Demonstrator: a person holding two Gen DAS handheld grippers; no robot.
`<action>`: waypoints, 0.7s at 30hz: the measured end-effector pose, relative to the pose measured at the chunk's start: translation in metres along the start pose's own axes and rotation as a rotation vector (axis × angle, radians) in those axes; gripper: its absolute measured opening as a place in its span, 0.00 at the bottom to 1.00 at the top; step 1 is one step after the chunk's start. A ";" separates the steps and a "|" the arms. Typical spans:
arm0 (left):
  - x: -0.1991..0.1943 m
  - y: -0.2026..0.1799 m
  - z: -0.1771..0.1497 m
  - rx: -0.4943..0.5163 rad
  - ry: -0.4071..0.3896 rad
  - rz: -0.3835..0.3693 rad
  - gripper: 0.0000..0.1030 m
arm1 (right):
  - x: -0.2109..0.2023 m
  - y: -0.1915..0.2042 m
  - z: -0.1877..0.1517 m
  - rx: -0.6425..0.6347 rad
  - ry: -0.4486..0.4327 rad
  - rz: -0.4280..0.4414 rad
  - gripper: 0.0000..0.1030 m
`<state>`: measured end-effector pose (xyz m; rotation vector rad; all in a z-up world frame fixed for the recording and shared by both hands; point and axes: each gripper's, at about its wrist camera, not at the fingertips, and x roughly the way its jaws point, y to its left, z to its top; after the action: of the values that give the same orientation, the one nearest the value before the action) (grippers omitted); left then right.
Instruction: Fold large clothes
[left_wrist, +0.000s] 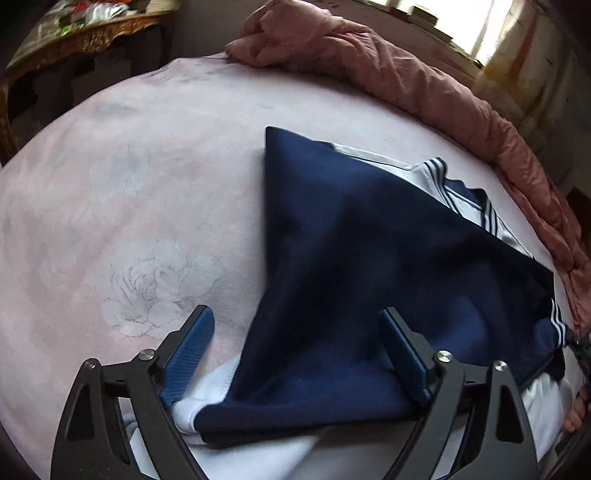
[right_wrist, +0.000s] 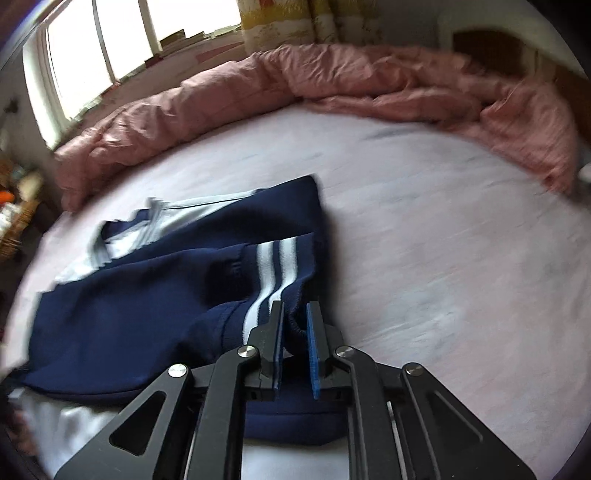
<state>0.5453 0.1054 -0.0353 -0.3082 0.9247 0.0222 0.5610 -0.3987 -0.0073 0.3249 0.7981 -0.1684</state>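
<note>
A navy and white jacket with white stripes lies partly folded on the pink bed sheet. My left gripper is open, its blue-padded fingers standing wide apart over the jacket's near navy edge, with a white layer under it. In the right wrist view the jacket lies to the left. My right gripper is shut on the jacket's striped cuff, with navy ribbed fabric pinched between the pads. The view is blurred by motion.
A crumpled pink quilt lies along the far side of the bed and also shows in the right wrist view. A carved wooden table stands beyond the bed at the left. A window and curtains are behind.
</note>
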 end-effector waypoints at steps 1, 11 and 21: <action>-0.002 0.001 0.001 -0.003 -0.013 0.021 0.71 | 0.000 -0.001 0.000 0.011 0.013 0.044 0.23; -0.007 0.043 0.006 -0.119 -0.092 0.360 0.01 | 0.008 0.016 -0.006 -0.048 0.053 0.061 0.35; -0.054 0.028 0.013 -0.082 -0.218 -0.129 0.56 | 0.024 0.046 -0.019 -0.162 0.050 -0.034 0.11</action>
<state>0.5189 0.1416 0.0075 -0.4321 0.6876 -0.0247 0.5771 -0.3498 -0.0263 0.1631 0.8619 -0.1264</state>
